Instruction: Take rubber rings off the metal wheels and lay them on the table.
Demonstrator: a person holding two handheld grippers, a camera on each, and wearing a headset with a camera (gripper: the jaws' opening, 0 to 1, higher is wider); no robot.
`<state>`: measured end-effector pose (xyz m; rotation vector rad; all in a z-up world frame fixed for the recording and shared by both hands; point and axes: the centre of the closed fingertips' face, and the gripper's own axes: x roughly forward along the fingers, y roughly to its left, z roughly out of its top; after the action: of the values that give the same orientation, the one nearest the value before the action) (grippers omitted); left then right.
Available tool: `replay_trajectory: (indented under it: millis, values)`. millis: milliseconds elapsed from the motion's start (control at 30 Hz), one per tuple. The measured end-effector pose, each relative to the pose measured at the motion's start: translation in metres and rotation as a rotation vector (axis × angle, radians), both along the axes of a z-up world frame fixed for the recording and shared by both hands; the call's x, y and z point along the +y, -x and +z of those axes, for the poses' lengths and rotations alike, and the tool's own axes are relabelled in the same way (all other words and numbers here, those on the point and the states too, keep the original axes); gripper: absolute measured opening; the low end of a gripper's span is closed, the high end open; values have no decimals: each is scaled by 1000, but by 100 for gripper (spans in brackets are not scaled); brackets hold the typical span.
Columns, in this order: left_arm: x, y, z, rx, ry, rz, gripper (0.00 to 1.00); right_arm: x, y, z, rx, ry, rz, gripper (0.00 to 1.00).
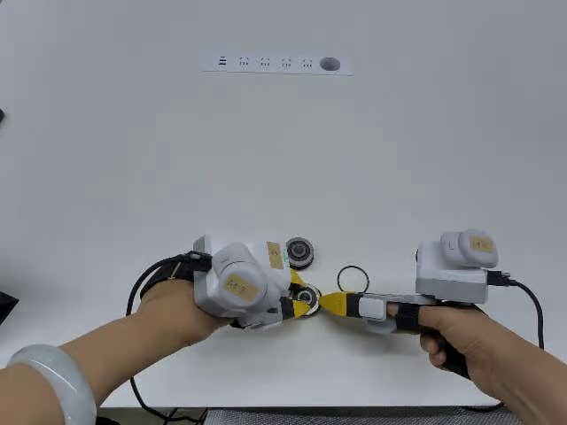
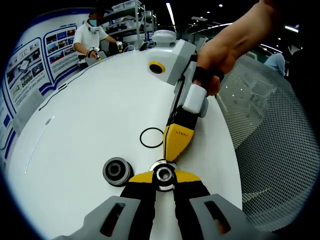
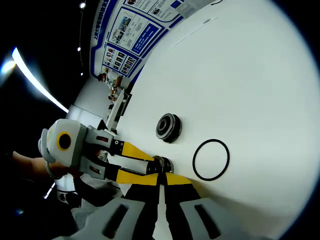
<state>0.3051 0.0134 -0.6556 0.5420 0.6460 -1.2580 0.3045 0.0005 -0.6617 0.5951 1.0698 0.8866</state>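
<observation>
Left gripper fingers clenched on metal wheel, right gripper fingers pressed together, white table, power strip.

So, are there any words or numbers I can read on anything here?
Nothing reads clearly.
Tan stickers on left gripper and right gripper: marks too blurred.
Print on the right gripper's yellow jaw: too small.
Wall posters: too blurred.
Metal wheel the left gripper holds: none visible.

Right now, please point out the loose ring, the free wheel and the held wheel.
loose ring (image 3: 193, 161): right gripper view, left side of its band.
free wheel (image 1: 300, 251): head view, its hub.
held wheel (image 2: 164, 174): left gripper view, its hub.
</observation>
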Motion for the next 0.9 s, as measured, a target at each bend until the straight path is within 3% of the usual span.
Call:
replay_trajectory:
  millis: [900]
  values:
    - [1, 0, 0, 1, -1, -1, 13, 3, 0, 6, -9, -2, -7, 1]
